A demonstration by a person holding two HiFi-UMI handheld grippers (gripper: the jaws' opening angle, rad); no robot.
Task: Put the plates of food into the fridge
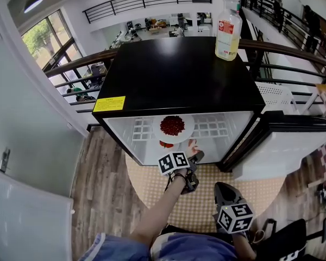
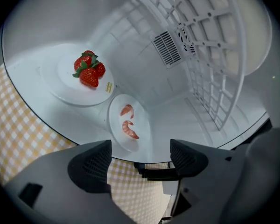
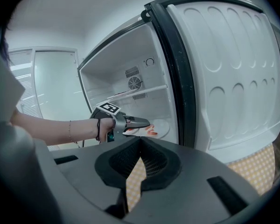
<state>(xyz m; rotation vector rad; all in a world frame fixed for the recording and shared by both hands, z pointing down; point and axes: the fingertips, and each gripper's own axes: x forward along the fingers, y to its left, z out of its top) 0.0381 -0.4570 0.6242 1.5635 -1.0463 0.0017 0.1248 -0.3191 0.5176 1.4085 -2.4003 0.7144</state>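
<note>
The fridge stands with its door swung wide. The person's bare left forearm stretches straight out to the fridge's mouth, wrist level and hand wrapped round the left gripper, which tips gently downward at the front edge of the fridge floor. Its jaws stand wide apart with nothing between them. Just beyond them, on the fridge floor near the front lip, lies the shrimp plate, a small white dish carrying two pink shrimp. Deeper in the fridge, and touching or nearly touching the shrimp plate's rim, sits the strawberry plate with a cluster of red strawberries. In the head view a third plate, heaped with red food, rests on the wire shelf above the fridge floor. The right gripper is held low and back from the fridge, near the person's lap over the checked mat, pointing towards the open fridge with its jaws closed together and empty. A bottle stands on the fridge's black top.
</note>
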